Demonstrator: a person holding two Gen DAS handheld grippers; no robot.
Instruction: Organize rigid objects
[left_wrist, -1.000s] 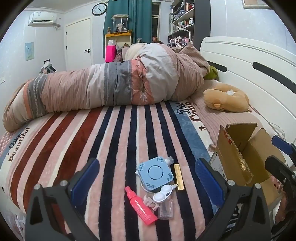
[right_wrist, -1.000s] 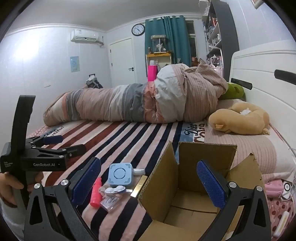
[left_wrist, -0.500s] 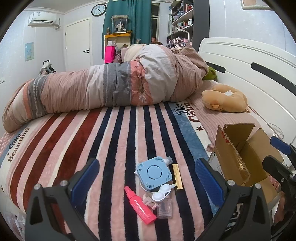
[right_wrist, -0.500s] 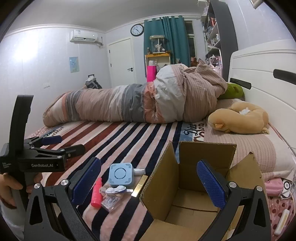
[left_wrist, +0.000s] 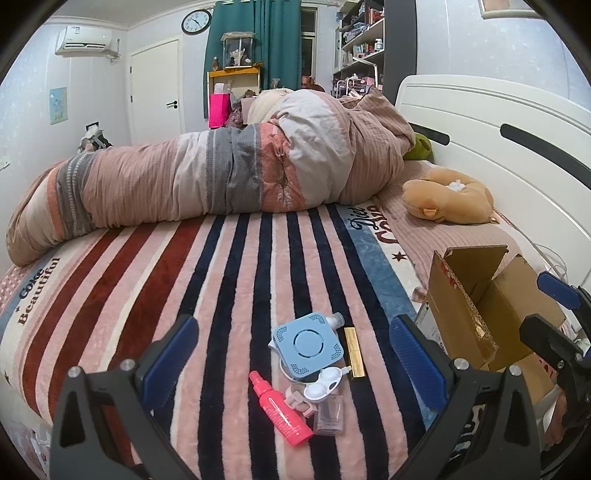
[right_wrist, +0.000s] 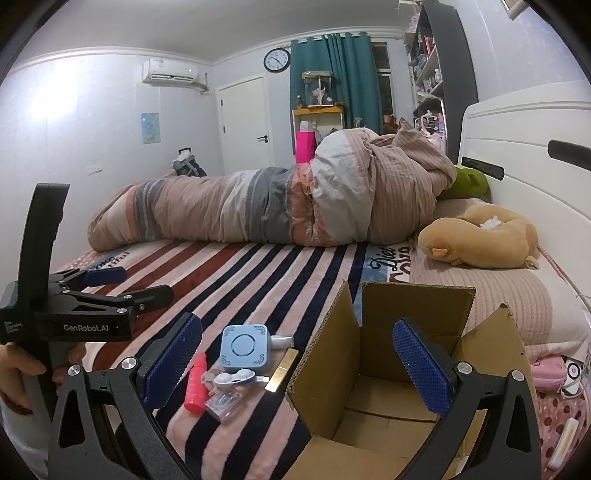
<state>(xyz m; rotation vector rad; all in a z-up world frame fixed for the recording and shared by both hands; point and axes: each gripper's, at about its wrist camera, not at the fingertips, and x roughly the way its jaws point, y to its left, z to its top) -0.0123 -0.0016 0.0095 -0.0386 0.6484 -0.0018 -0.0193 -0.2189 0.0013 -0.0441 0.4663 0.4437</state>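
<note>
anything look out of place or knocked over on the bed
Mostly the small items: they lie in a loose heap on the striped blanket beside the open cardboard box, not in it. The pink spray bottle lies on its side. Nothing looks spilled or broken.

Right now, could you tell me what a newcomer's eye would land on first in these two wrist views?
Probably the huddle of small items on the striped blanket: a light blue square device, a pink spray bottle, a white contact lens case and a gold tube. Just to their right stands an open cardboard box, empty as far as shown. Both the left gripper and right gripper are open, holding nothing.
</note>
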